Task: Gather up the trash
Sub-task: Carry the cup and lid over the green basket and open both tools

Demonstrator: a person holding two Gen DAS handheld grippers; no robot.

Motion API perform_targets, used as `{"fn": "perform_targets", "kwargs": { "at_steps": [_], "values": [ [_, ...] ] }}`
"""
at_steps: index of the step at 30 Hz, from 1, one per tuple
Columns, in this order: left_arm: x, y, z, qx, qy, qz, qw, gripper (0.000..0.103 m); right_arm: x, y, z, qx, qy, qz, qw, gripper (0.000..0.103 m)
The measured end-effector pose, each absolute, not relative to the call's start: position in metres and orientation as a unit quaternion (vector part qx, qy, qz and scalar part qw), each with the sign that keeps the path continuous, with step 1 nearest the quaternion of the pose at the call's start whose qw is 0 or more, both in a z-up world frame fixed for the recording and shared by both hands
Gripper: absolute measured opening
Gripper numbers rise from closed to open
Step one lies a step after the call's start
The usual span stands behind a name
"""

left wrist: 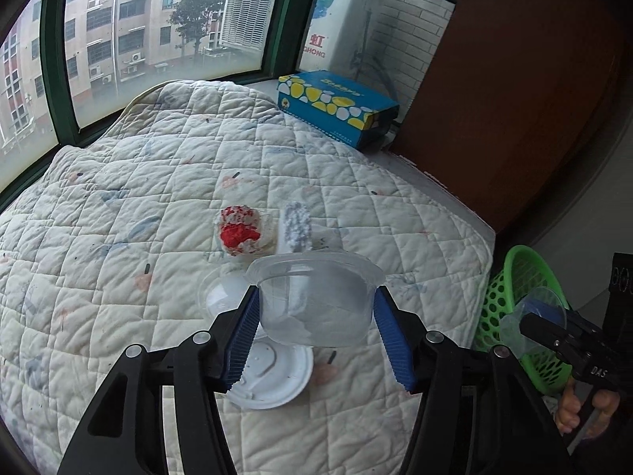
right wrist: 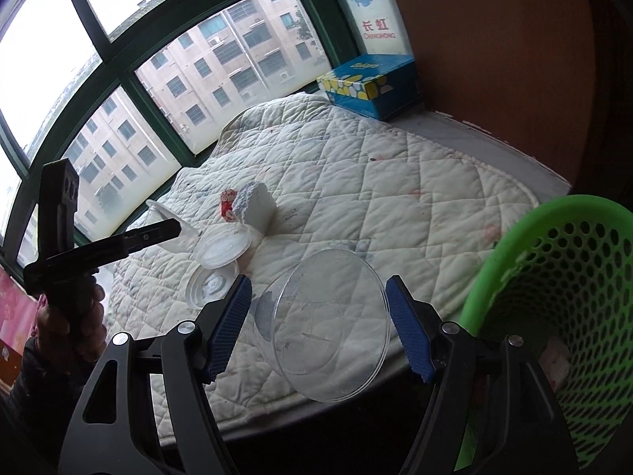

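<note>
Left gripper [left wrist: 316, 312]: blue pads pressed on both sides of a clear plastic cup [left wrist: 316, 301], which is held upright, rim up, clear of the quilt [left wrist: 118, 206].

Right gripper [right wrist: 318, 326]: blue pads set against the sides of a second clear plastic container [right wrist: 324, 324], tilted so its open mouth faces the camera; held above the quilt's near edge, just beside the green basket [right wrist: 554, 297].

Green basket: perforated plastic, standing off the right edge of the quilt; in the left wrist view it sits behind the right gripper.

Quilt: white, quilted, faintly printed, spread below the window [right wrist: 198, 79].

Items lying on the quilt:
- white lid [left wrist: 273, 376], flat, directly under the left gripper;
- clear lid [left wrist: 221, 293], just beyond the white one;
- crumpled red-and-white wrapper [left wrist: 241, 229], near the middle;
- white foam block [left wrist: 294, 225], touching the wrapper's right side.

Blue tissue box [left wrist: 336, 107]: yellow and white spots, at the far corner by the window, beside a brown wooden panel [left wrist: 514, 99].

A hand [right wrist: 79, 316] grips the left gripper's handle.
</note>
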State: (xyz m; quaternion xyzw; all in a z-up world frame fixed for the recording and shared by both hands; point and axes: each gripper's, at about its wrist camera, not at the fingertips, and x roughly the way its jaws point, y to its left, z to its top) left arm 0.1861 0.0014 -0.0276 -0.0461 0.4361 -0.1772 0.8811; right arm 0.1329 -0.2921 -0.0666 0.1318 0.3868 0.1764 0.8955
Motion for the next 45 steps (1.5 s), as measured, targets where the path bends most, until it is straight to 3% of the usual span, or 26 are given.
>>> {"fn": "perform_targets", "kwargs": {
  "at_steps": [25, 45],
  "values": [
    [0.148, -0.162, 0.011, 0.010, 0.416, -0.319, 0.851, 0.056, 0.070, -0.452, -0.071, 0.170, 0.386, -0.008, 0.906, 0.071],
    [0.120, -0.259, -0.006, 0.062, 0.441, -0.379, 0.811, 0.056, 0.031, -0.490, -0.055, 0.189, 0.349, -0.043, 0.917, 0.072]
  ]
}}
